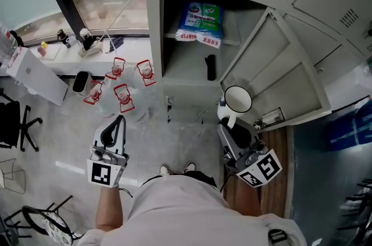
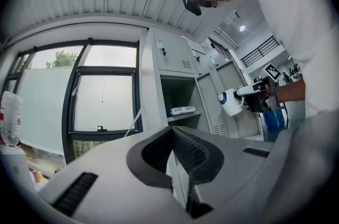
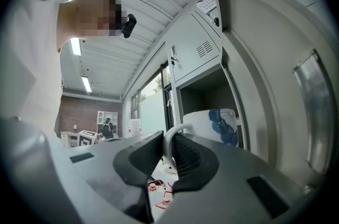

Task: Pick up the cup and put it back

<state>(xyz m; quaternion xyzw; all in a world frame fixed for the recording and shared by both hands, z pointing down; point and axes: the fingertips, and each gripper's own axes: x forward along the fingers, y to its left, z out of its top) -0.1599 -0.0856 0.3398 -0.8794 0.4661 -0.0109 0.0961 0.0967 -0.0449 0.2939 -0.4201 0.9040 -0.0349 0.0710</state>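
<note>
A white cup [image 1: 236, 100] with a blue flower print hangs in the air before the open grey locker [image 1: 192, 73], held by its handle. My right gripper [image 1: 231, 123] is shut on that handle; in the right gripper view the cup [image 3: 212, 125] sits just beyond the gripper [image 3: 168, 151], the handle pinched between the pads. My left gripper [image 1: 114, 133] is low at the left, over the floor, its jaws closed together on nothing [image 2: 172, 151]. The left gripper view shows the cup [image 2: 230, 101] far off to the right.
The locker shelf [image 1: 200, 41] holds a blue and green packet [image 1: 200, 21]; a black object [image 1: 210, 67] lies on the shelf below. The locker door [image 1: 279, 73] stands open to the right. Red-labelled bottles [image 1: 122, 85] stand on the floor at the left beside a white box [image 1: 35, 77].
</note>
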